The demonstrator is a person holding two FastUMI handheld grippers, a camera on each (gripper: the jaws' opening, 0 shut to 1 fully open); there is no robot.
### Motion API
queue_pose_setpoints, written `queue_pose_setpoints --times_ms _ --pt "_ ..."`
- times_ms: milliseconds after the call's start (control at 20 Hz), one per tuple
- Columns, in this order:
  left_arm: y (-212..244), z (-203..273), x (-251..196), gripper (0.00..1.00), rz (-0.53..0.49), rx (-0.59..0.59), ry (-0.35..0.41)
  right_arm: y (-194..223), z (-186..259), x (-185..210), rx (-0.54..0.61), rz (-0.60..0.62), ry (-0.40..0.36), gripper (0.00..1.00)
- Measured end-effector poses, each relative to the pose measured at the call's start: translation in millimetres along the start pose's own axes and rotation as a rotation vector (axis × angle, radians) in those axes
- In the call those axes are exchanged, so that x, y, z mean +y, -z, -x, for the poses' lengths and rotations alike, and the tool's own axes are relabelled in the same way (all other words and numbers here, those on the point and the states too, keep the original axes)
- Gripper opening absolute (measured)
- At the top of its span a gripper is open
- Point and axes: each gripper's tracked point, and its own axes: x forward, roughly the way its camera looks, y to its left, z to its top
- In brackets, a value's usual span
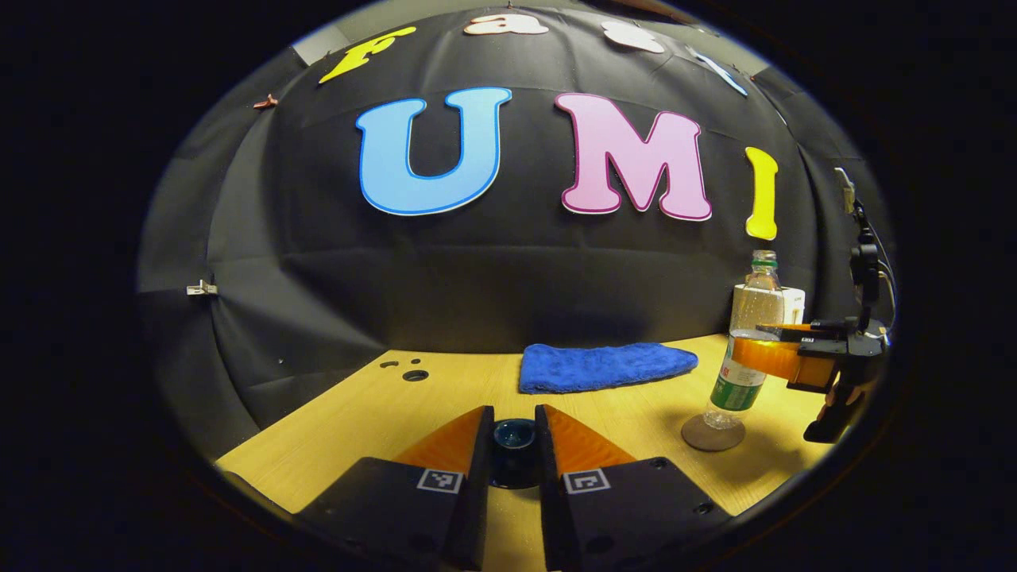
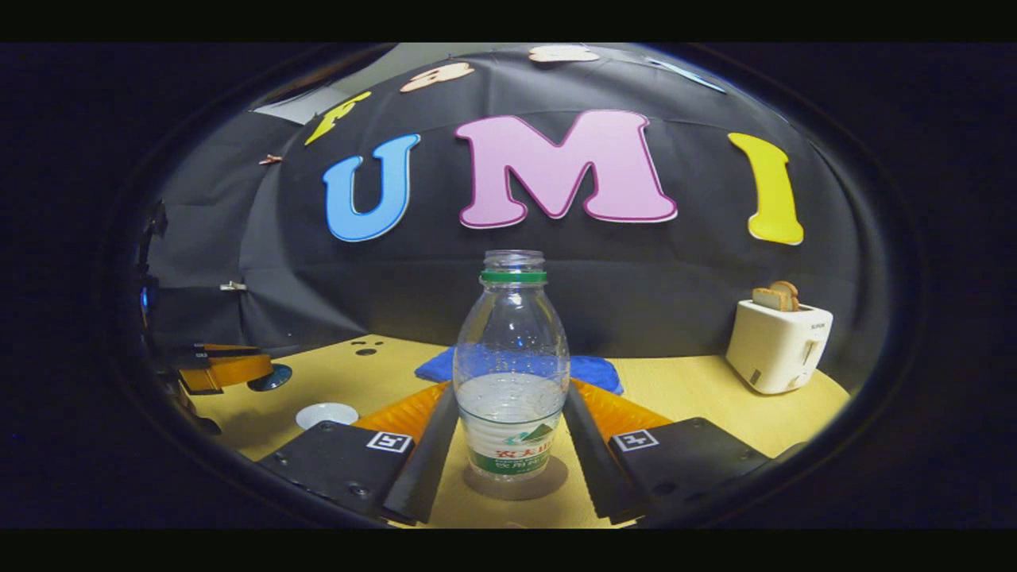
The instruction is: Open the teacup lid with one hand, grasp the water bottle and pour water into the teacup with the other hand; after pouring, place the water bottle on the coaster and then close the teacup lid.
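My left hand-held gripper (image 1: 515,435) pinches the lid (image 1: 514,438); my right hand-held gripper (image 2: 511,413) brackets the bottle (image 2: 511,373) (standing on its coaster (image 2: 516,485)), contact unclear.

L gripper (image 1: 515,445), left gripper view: two wedge fingers (image 1: 445,449) rising from 6 o'clock, ribbed faces, flat inner pads. Behind each, a black block body w/ square black-and-white tag marker (image 1: 439,480) on top, one per side; small round screw holes (image 1: 658,461) along block edges.

R gripper (image 2: 512,433), right gripper view: same build, ribbed wedges, black blocks at 7 and 5 o'clock, tag marker (image 2: 390,442) on each, screws near corners.

R gripper seen farther off in left gripper view at 3 o'clock: black housing (image 1: 842,349), dark pistol-type handle below, black upright mount w/ thin cable (image 1: 866,254) above.
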Motion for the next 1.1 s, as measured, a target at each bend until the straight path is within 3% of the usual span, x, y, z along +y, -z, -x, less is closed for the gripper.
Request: queue_pose_setpoints --times_ms 100,250,300,350,500,800,1000,1100 --pt "0.2 -0.5 -4.0 0.31 -0.001 0.001 0.002 1.5 -0.7 -3.3 0.01 0.001 0.003 0.76" --pt "0.5 -1.0 -7.0 0.32 0.001 0.003 0.004 6.7 -2.0 -4.3 0.025 0.007 0.004 0.76" --pt "2.4 -2.5 -7.4 0.28 0.001 0.005 0.005 7.6 -2.8 -4.3 0.029 0.003 -0.001 0.76" --pt "2.8 -2.6 -7.9 0.31 0.001 0.007 0.005 9.9 -3.8 -4.5 0.033 0.0 -0.003 0.76" --pt "5.0 -4.2 -7.7 0.28 0.003 0.012 0.005 14.0 -9.9 -5.9 0.04 0.003 -0.001 0.78" --pt "7.3 -7.3 -11.3 0.31 -0.002 0.017 0.011 21.7 -12.3 -5.4 0.061 -0.007 -0.018 0.8" --pt "11.1 -11.7 -18.4 0.28 0.001 0.024 0.022 25.5 -14.2 -6.9 0.071 0.002 -0.028 0.93" --pt "12.2 -12.7 -21.6 0.32 0.005 0.028 0.027 27.1 -9.7 -3.6 0.08 -0.01 -0.032 0.93"
